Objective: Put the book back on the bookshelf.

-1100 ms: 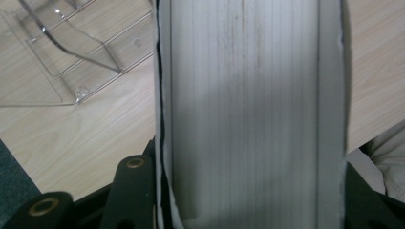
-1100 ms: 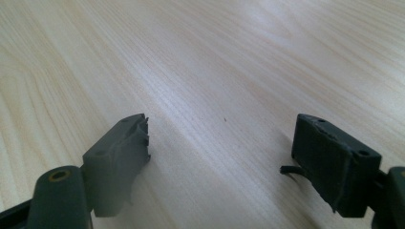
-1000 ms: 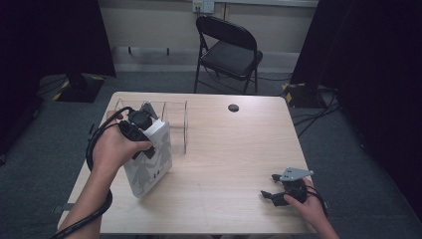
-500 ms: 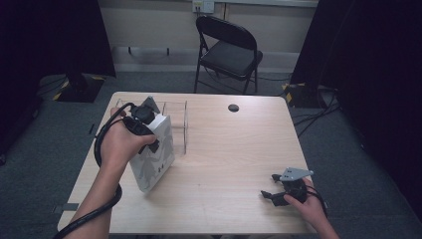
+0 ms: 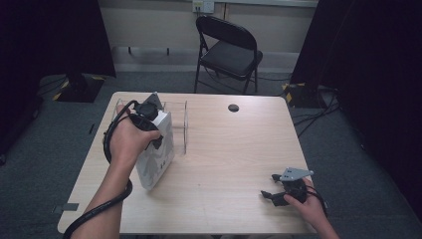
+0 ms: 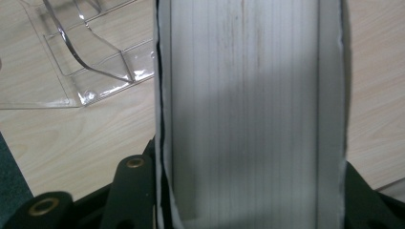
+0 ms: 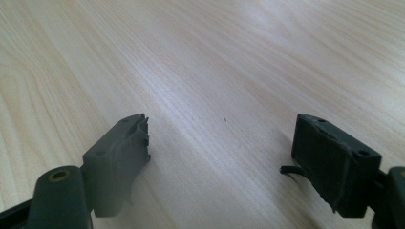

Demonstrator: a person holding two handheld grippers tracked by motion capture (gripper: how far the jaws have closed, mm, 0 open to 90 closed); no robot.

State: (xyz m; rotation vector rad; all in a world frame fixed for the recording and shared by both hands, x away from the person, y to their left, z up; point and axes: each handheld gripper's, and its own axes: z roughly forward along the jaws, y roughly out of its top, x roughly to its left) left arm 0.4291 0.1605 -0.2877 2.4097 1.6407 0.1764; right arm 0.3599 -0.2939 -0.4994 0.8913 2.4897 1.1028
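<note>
The left tool [image 5: 149, 117] was clamped across the thickness of a thick white book [image 5: 157, 159], its jaws pressing the two covers from either side; in the left gripper view the page block [image 6: 243, 109] ran straight up between them. Compared with a second before, the hand and book had shifted a little farther from the person, toward the clear plastic holder [image 5: 179, 124] at the back left of the wooden surface [image 5: 239, 149], and the book's top now sat closer to that holder's front wall. That suggested the book was being carried toward the holder, likely to be stood in it, with the placing not yet done.

The book stood on edge on the surface, just in front of the holder, gripped at its far upper end. Its long axis ran from the near lower corner up and away toward the holder, leaning rather than upright, the cover facing right.

The right tool [image 5: 278, 191] rested at the near right of the surface, jaws apart and holding nothing, well apart from the book.
</note>
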